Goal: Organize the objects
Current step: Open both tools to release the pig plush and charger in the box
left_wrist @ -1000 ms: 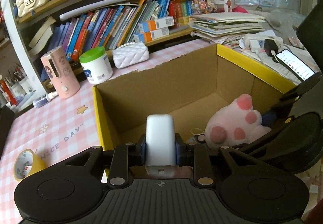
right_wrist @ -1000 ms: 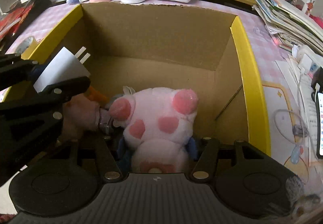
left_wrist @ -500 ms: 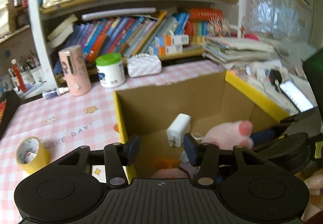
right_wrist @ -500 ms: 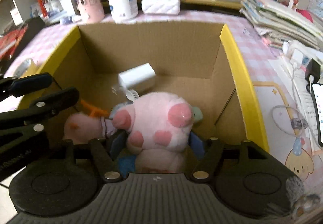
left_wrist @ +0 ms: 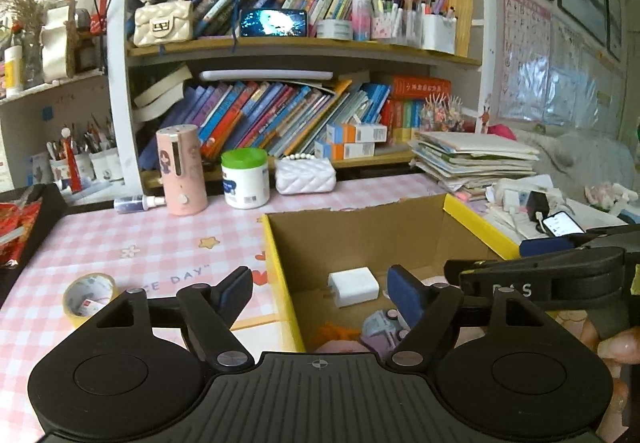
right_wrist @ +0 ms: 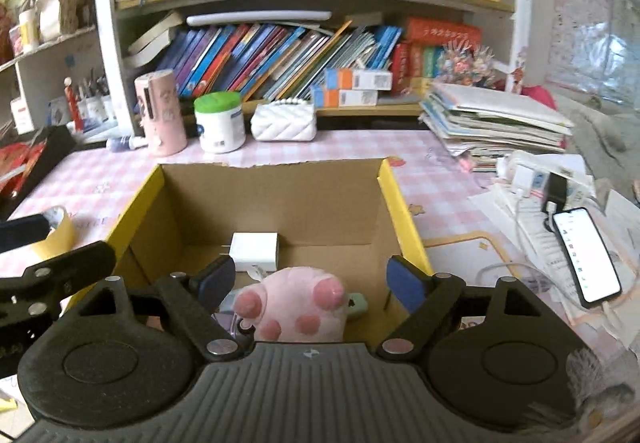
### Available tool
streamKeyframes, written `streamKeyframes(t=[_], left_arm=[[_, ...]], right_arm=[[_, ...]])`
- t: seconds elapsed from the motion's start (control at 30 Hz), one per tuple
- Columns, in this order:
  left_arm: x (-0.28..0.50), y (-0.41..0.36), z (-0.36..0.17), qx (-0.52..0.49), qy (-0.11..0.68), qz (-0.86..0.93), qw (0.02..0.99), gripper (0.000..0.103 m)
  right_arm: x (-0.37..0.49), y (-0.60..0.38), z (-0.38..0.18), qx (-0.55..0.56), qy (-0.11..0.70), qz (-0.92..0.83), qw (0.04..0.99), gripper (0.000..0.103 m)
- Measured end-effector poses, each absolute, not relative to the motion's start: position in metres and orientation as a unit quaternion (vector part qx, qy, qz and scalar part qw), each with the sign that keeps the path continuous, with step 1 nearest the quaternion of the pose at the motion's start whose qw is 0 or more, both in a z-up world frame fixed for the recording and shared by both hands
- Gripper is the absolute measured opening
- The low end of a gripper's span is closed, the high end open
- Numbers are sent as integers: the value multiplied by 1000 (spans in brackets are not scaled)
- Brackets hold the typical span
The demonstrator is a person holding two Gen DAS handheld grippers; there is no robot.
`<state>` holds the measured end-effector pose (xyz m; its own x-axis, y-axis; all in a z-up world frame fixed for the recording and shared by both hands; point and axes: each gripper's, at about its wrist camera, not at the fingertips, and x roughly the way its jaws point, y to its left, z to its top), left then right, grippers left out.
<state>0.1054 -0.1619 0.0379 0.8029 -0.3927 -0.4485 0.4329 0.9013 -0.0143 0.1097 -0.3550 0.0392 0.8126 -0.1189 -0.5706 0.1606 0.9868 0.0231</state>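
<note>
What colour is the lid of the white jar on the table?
Green lid, clearest in the left wrist view.

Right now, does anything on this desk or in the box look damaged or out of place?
The cardboard box has a ragged, torn back edge. Inside, the white charger and pink plush paw lie loose. On the shelf, the books lean over instead of standing straight.

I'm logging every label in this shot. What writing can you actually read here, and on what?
"CE DAY": pink checked tablecloth, the start hidden behind the left claw.
Alphabet letters: pink wall chart, too blurred to quote.
Book spines, white jar, orange-white cartons, lit phone: too small to read.
</note>
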Motion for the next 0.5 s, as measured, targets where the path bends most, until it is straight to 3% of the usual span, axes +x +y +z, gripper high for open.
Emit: streamKeyframes(t=[0.33,0.5], left_arm=[[81,-131,37,35,225,-227,947,76],[67,-109,32,33,238,-220,945,82]], right_arm=[[68,-333,44,39,287,-117,950,82],[45,-315,43,39,288,-138,947,83]])
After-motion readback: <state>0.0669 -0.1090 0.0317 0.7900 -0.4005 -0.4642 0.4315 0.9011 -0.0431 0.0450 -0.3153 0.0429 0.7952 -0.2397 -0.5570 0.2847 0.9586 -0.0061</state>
